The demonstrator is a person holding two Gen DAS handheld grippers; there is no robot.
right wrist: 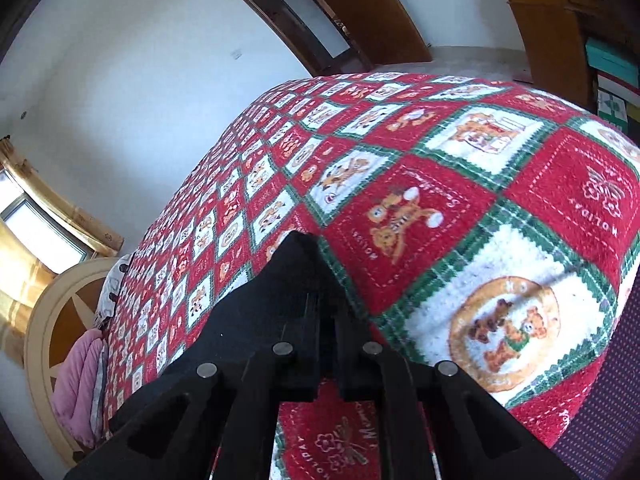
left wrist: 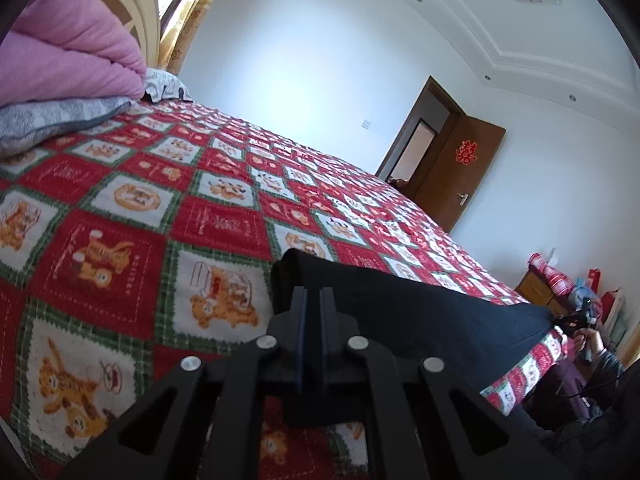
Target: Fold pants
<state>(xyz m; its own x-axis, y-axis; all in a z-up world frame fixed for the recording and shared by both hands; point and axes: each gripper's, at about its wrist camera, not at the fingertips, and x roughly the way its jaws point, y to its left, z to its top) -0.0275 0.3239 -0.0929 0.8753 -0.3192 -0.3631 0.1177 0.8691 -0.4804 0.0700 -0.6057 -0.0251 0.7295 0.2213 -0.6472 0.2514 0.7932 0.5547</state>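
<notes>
Black pants [left wrist: 400, 304] lie across the near part of a bed covered by a red, green and white patchwork blanket [left wrist: 160, 208]. In the left wrist view my left gripper [left wrist: 314, 300] is shut on one end of the pants, and the fabric bunches up around its fingertips. The pants stretch away to the right, where the right gripper [left wrist: 570, 320] and the hand holding it show small. In the right wrist view my right gripper [right wrist: 324, 304] is shut on the other end of the pants [right wrist: 260, 312], which rise to a peak over its fingers.
A folded pink quilt [left wrist: 72, 52] and a grey pillow [left wrist: 48, 120] sit at the head of the bed by the cream headboard [right wrist: 44, 320]. A brown door [left wrist: 452, 160] stands open beyond the bed. A wooden cabinet [right wrist: 552, 20] and stacked boxes [right wrist: 612, 80] stand near the foot.
</notes>
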